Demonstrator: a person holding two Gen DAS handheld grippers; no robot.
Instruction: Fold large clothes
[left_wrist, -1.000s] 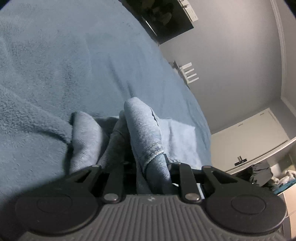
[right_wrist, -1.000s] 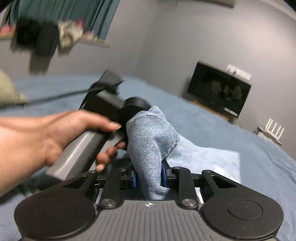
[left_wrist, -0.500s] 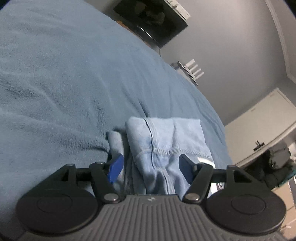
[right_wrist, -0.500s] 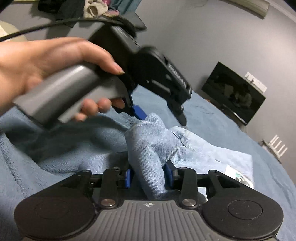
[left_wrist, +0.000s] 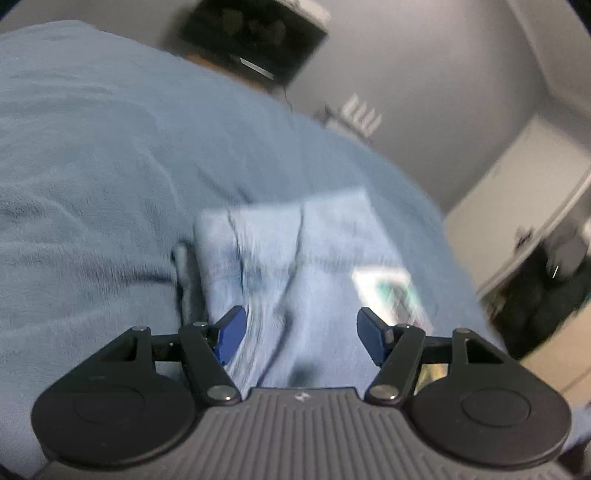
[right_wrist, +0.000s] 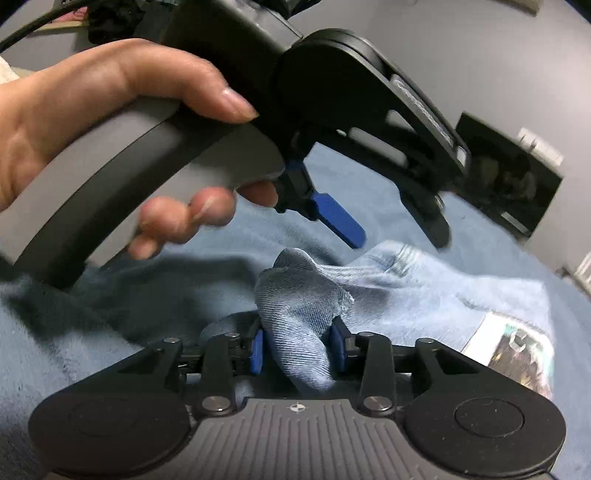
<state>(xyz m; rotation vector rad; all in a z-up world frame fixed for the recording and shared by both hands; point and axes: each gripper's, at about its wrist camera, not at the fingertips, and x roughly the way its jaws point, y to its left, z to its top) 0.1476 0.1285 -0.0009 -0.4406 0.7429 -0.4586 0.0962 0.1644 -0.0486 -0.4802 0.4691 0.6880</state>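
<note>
A light blue denim garment (left_wrist: 295, 258) lies folded on the blue blanket (left_wrist: 110, 166). My left gripper (left_wrist: 299, 332) hangs open just above it, with nothing between its blue pads (left_wrist: 231, 332). In the right wrist view a hand (right_wrist: 110, 110) holds that left gripper (right_wrist: 391, 232) in the air over the garment (right_wrist: 424, 295). My right gripper (right_wrist: 297, 350) has an upstanding fold of the denim (right_wrist: 295, 314) between its jaws. These jaws are opening and the fold sits loosely in the gap.
A printed paper tag (right_wrist: 517, 350) lies on the garment's right side. A dark TV screen (left_wrist: 255, 33) and a white router (left_wrist: 360, 114) stand past the bed's far edge. A white cabinet and dark clutter (left_wrist: 535, 295) are at the right.
The left gripper let go of the denim fold, opened wide and rose away from it. The right gripper's jaws widened around their fold, which sank lower.
</note>
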